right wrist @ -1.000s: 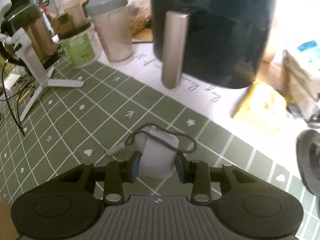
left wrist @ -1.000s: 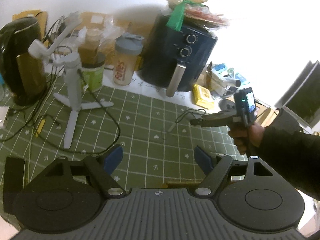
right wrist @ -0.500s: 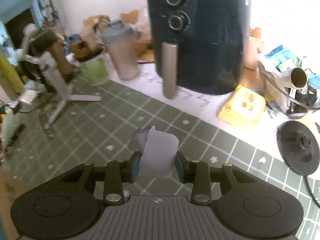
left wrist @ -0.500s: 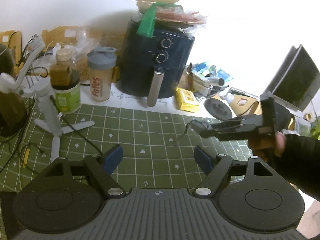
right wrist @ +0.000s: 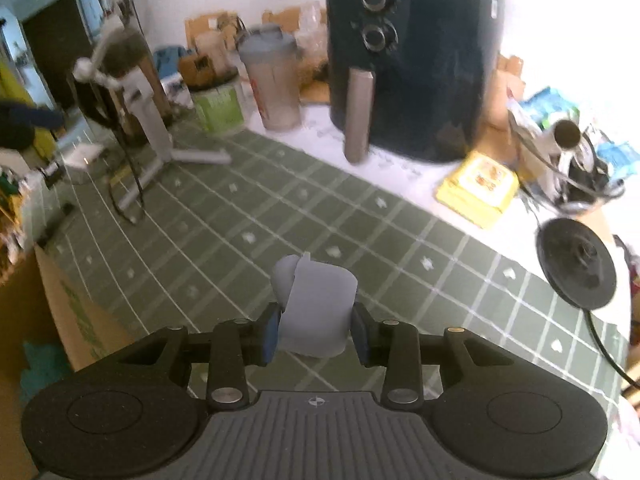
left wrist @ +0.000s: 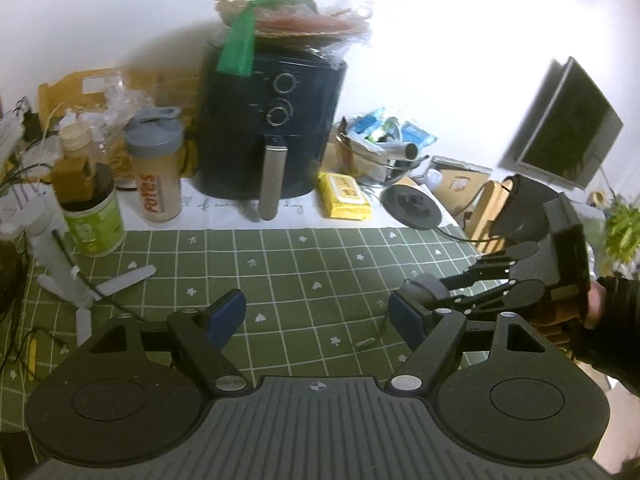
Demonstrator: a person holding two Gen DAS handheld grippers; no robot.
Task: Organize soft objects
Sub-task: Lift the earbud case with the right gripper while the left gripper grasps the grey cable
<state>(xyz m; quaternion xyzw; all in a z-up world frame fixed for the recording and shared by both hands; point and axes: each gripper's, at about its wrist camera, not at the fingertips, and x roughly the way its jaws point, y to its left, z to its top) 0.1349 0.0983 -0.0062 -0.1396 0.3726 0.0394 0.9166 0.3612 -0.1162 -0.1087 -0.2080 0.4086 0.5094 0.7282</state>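
We read the right gripper as mid-carry: its jaws are clamped on a soft grey pouch, which is lifted off the green checked surface in front of the air fryer, likely so it can be moved to a sorting spot. The gripper is angled steeply down. The left gripper points down in front of the air fryer with its jaws wide apart and empty.

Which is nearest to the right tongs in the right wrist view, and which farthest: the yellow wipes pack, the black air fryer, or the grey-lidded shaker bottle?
From the right tongs, shut on a grey soft item:
1. Yellow wipes pack, ahead to the right, at the edge of the green mat.
2. Black air fryer, behind the pack, on the white cloth.
3. Grey-lidded shaker bottle, left of the fryer, farthest back.
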